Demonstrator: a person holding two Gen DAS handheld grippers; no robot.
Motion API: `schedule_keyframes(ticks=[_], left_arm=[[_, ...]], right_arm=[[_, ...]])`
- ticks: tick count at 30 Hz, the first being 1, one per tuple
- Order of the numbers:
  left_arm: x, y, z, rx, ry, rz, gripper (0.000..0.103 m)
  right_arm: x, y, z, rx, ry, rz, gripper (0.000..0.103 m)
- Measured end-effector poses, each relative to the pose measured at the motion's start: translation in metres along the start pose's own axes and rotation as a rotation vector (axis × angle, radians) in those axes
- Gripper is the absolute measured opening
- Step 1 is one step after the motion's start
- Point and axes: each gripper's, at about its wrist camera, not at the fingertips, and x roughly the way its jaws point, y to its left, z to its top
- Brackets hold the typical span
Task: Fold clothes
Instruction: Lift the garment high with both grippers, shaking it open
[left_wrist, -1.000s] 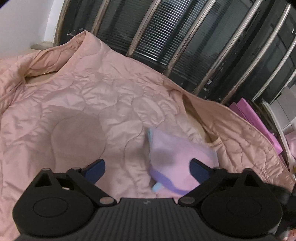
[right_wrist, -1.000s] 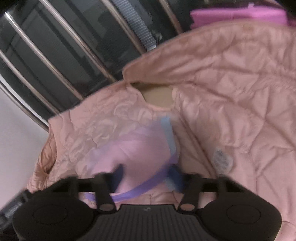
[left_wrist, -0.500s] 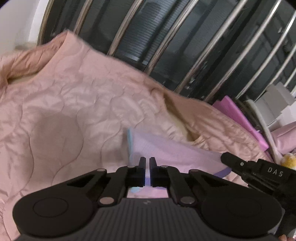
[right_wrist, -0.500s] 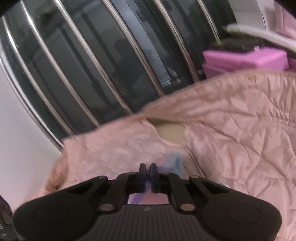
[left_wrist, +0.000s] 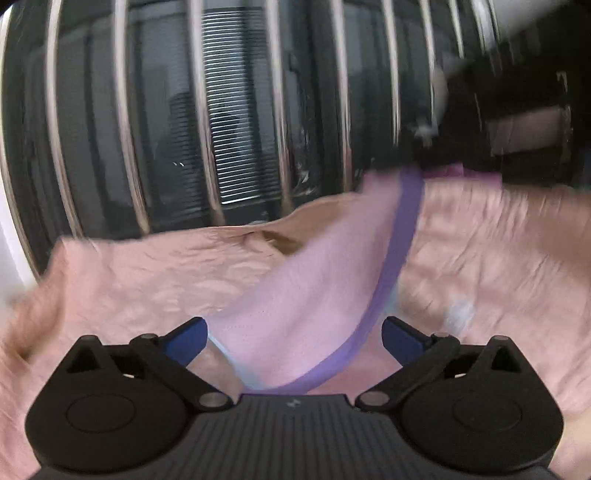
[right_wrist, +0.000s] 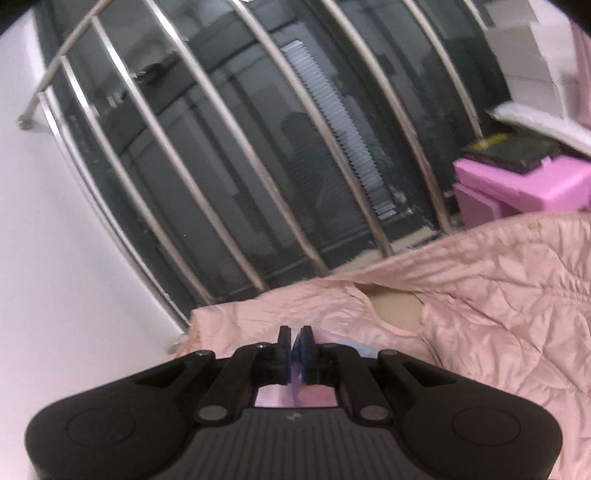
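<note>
A small pink garment (left_wrist: 314, 288) with a purple trim (left_wrist: 402, 236) hangs stretched from the upper right down between the fingers of my left gripper (left_wrist: 293, 326). That gripper's jaws are opening and stand wide. The blue pads (left_wrist: 188, 339) do not press on the cloth. The left wrist view is blurred by motion. In the right wrist view my right gripper (right_wrist: 295, 339) is shut, and a fold of the pink garment (right_wrist: 280, 397) shows between and behind its pads. Both grippers are above a pink quilted blanket (right_wrist: 498, 314).
A dark window with slanted metal bars (right_wrist: 258, 166) stands just behind the blanket (left_wrist: 147, 280). A white wall (right_wrist: 55, 258) is at the left. Pink boxes (right_wrist: 517, 184) with a dark book and white things on top are stacked at the right.
The left gripper was shut on the garment half a second ago and now stands wide. It has rolled and shifted sideways. The right gripper closed on the garment and has lifted it off the blanket.
</note>
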Motion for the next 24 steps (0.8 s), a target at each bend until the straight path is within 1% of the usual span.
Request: schedule_keyframes(ticks=[1,2,3,4,5,7,9,11,13,16,17,18,20,22,23,24], left_arm=[[0.002,-0.004,-0.001,0.035,0.002,0.027,0.09],[0.003,-0.001,0.0,0.03,0.007,0.041,0.064],[0.002,0.004,0.001,0.015,0.012,0.053,0.034],[-0.001,0.016,0.003,-0.044,0.014,0.056,0.02],[-0.009,0.028,0.007,-0.112,-0.006,0.054,0.007],[-0.037,0.049,0.018,-0.203,-0.099,0.048,0.007],[-0.067,0.069,0.029,-0.289,-0.196,0.042,0.004],[-0.111,0.077,0.041,-0.323,-0.332,0.019,0.004],[-0.151,0.082,0.048,-0.352,-0.426,0.011,0.004],[-0.207,0.081,0.049,-0.361,-0.56,0.031,0.004],[-0.224,0.08,0.049,-0.36,-0.598,0.042,0.004],[-0.24,0.079,0.048,-0.359,-0.634,0.051,0.004],[-0.269,0.075,0.044,-0.36,-0.692,0.041,0.004],[-0.287,0.069,0.04,-0.337,-0.733,0.035,0.004],[-0.29,0.066,0.04,-0.325,-0.731,0.051,0.004],[-0.284,0.065,0.042,-0.322,-0.702,0.075,0.004]], right_arm=[[-0.005,0.005,0.001,-0.014,-0.013,0.001,0.004],[-0.009,0.01,0.003,-0.028,-0.025,0.001,0.004],[-0.014,0.014,0.004,-0.041,-0.039,-0.003,0.004],[-0.018,0.016,0.005,-0.049,-0.053,-0.015,0.004],[-0.023,0.019,0.007,-0.057,-0.066,-0.028,0.004],[-0.034,0.024,0.01,-0.074,-0.094,-0.032,0.004],[-0.049,0.036,0.012,-0.106,-0.132,-0.007,0.004],[-0.065,0.048,0.014,-0.137,-0.17,0.019,0.004],[-0.087,0.062,0.014,-0.171,-0.224,0.044,0.003],[-0.124,0.082,0.014,-0.225,-0.314,0.083,0.003],[-0.137,0.089,0.013,-0.243,-0.346,0.095,0.0],[-0.151,0.096,0.012,-0.259,-0.382,0.108,0.0],[-0.177,0.109,0.009,-0.298,-0.442,0.13,0.0],[-0.193,0.118,0.006,-0.342,-0.469,0.124,0.0],[-0.195,0.12,0.005,-0.352,-0.471,0.119,0.0],[-0.192,0.121,0.005,-0.363,-0.456,0.112,0.001]])
